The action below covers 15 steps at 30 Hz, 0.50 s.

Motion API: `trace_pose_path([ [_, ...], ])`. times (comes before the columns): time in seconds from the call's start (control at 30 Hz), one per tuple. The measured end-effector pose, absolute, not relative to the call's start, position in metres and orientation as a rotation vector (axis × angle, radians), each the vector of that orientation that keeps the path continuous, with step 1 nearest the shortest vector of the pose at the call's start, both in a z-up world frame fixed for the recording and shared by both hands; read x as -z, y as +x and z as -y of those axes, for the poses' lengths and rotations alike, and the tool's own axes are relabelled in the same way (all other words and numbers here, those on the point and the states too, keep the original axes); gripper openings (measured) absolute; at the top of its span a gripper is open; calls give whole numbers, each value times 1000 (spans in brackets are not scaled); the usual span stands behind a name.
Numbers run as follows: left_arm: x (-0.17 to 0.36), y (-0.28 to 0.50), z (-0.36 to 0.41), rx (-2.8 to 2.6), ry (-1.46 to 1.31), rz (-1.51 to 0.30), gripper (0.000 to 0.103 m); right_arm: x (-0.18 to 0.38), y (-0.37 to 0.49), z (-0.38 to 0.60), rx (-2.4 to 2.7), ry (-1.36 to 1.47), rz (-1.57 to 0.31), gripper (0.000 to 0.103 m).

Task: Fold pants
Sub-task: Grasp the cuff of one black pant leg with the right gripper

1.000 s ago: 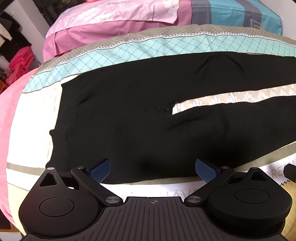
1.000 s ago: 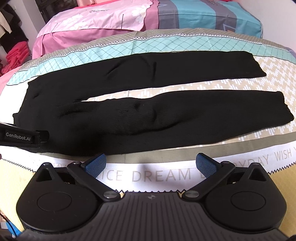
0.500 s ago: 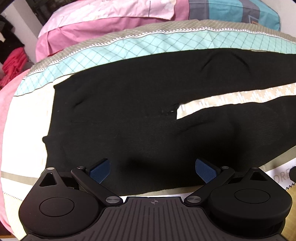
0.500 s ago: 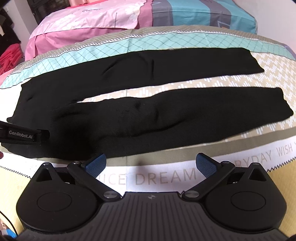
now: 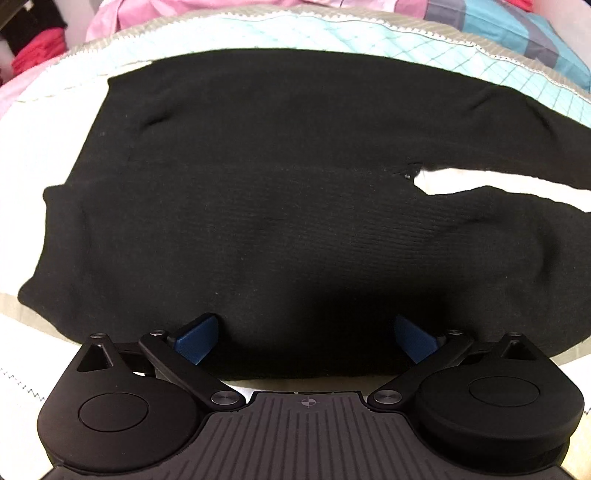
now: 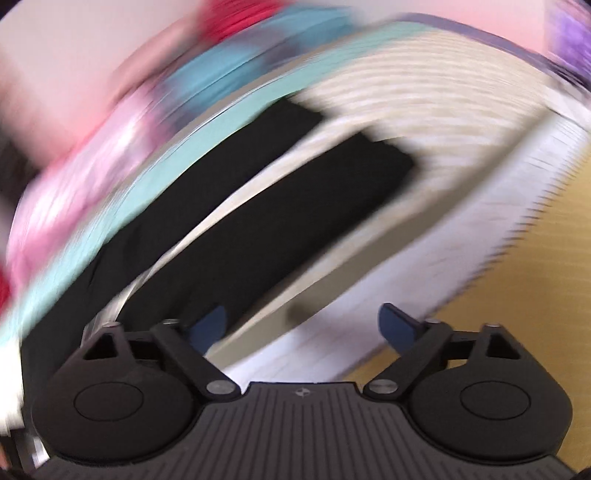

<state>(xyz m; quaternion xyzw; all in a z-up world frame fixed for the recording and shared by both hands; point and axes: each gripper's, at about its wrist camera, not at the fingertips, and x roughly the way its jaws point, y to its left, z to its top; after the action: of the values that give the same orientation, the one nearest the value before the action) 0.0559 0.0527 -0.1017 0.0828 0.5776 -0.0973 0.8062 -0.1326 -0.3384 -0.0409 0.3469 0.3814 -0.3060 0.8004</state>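
Black pants (image 5: 277, 206) lie flat on the bed, waist to the left, the two legs splitting at the crotch and running off right. My left gripper (image 5: 306, 334) hovers low over the near edge of the seat part, jaws wide and nothing between the blue pads (image 5: 197, 338). The right wrist view is heavily blurred and tilted: both legs of the pants (image 6: 295, 206) run diagonally up to the right, cuffs at the far end. My right gripper (image 6: 303, 326) is open with its jaws closing, over the near leg's edge and the bedspread, gripping nothing.
The patterned bedspread (image 5: 480, 62) has teal, beige and white bands; a yellow band (image 6: 517, 288) shows at the right. Pink pillows and bedding (image 5: 122, 18) lie beyond the pants. Red clothing (image 5: 37, 51) is piled at the far left.
My left gripper has sunk closer to the pants' seat, which now fills its view. My right gripper has swung sideways toward the leg ends and rolled, blurring its view; its jaws have narrowed a little.
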Motion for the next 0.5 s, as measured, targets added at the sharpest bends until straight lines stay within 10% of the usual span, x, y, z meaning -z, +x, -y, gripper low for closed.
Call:
trace_pose_path([
  [0.37,102,59,-42,148,193,-1256,103,78,-99,405,701,779,-635,74],
  [0.43,103,60,-41,148,193,-1257,103,79,-85,402,704,701,-662,49],
  [0.47,103,60,-41,148,193,-1257,103,81,-80,403,693,682,-699,12],
  [0.5,102,60,-40,150,195,-1259,103,82,-79,403,693,687,-719,13],
])
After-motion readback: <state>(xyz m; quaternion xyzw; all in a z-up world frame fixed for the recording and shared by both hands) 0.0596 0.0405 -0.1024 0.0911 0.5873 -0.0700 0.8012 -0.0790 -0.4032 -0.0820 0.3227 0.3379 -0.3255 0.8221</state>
